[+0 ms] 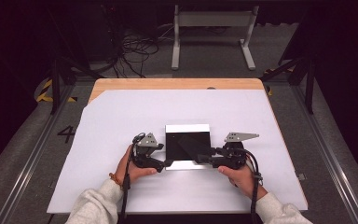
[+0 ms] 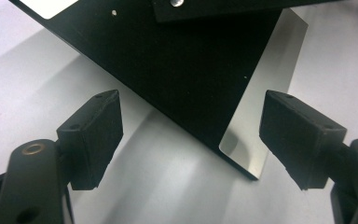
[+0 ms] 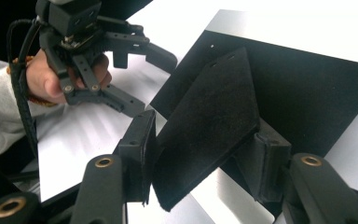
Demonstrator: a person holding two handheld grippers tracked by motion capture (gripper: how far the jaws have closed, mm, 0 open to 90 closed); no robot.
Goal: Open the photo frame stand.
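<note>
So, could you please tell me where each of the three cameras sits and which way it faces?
High view: above the person's side, looking forward and down on the white-covered table; forearms, left gripper and right gripper show.
Left gripper view: rides the left gripper, looking between its open jaws at the flat black square plate.
Right gripper view: rides the right gripper, shut on the black felt-like flap; left gripper beyond.
All share the plate.
</note>
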